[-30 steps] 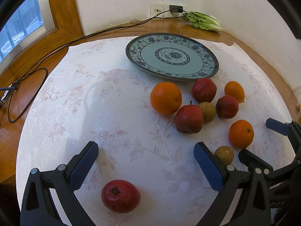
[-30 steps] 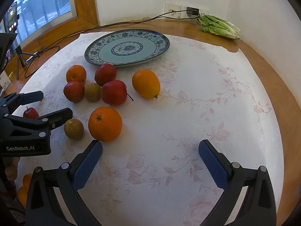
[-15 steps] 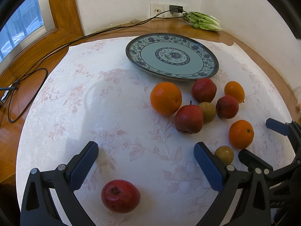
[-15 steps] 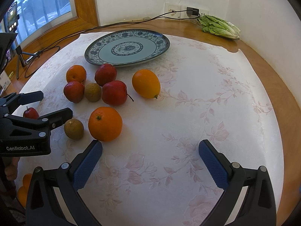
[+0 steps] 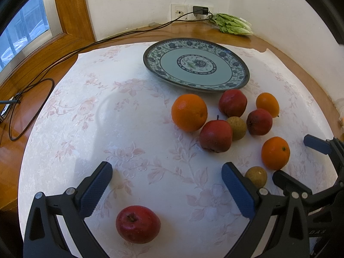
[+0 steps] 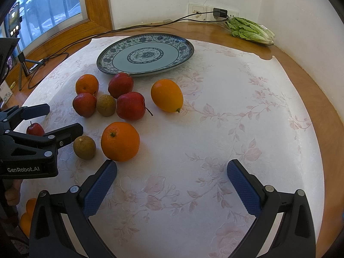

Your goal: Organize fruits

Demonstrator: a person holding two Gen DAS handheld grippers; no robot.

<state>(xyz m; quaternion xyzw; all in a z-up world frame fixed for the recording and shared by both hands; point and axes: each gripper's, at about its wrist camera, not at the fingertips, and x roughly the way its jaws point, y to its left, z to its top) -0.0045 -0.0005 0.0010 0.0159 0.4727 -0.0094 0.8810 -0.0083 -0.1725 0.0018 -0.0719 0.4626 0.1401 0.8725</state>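
I log: left claw [image 5: 166, 183] gaping wide, empty, over lone red apple [image 5: 138, 224]; right claw [image 6: 172, 179] likewise, beside large round orange [image 6: 120, 141].

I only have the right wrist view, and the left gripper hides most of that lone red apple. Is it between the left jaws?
Observer: Yes. The left wrist view shows the red apple whole, stem end up, on the cloth between the open jaws of the left gripper, touching neither.
Operator: Centred?
Observer: No. It lies nearer the left finger, and back toward the camera, behind both fingertips.
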